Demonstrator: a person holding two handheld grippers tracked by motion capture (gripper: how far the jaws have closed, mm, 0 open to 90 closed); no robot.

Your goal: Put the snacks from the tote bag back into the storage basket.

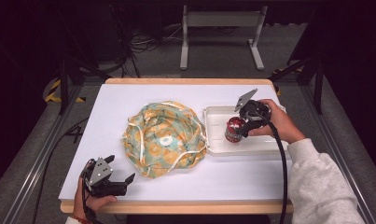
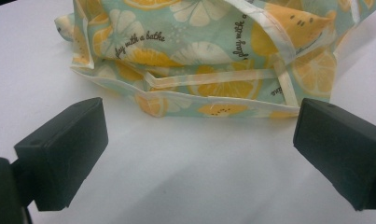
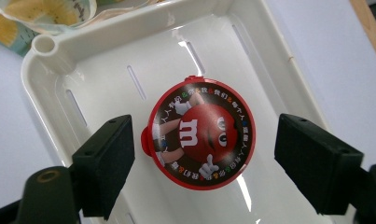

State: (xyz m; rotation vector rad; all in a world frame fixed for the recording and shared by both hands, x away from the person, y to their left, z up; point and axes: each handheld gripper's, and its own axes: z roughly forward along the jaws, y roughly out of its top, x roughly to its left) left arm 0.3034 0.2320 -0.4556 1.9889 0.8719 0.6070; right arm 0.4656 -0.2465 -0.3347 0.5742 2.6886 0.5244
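The red candy tub (image 3: 202,134) stands upright in the white slotted tray (image 3: 55,60), its round printed lid facing straight up into the right gripper view, so its long axis runs vertically and along that camera's line of sight. The right gripper (image 3: 202,163) hangs directly over it with its jaws spread wide, one black pad to either side of the lid; the pad at the left of that view sits just beside the small red tab on the tub's rim, while the other stands a little farther off, and neither can be seen touching it. In the high view the tub (image 1: 233,129) sits toward the left part of the tray (image 1: 265,148), with the right gripper (image 1: 249,122) and the person's right hand (image 1: 276,122) just over and beside it (this hand is plainly the nearer one). Judging from this, the coming move turns on closing squarely across the round body, since the tub already lies between the pads. Just left of the tray, its edge touching or nearly touching, lies the citrus-print fabric bag (image 1: 164,138), spread open in a rumpled ring on the white table (image 1: 115,100). The left gripper (image 1: 120,179) rests well apart near the table's front edge, its jaws also spread with nothing between them, pointing at the bag's hem (image 2: 209,100).
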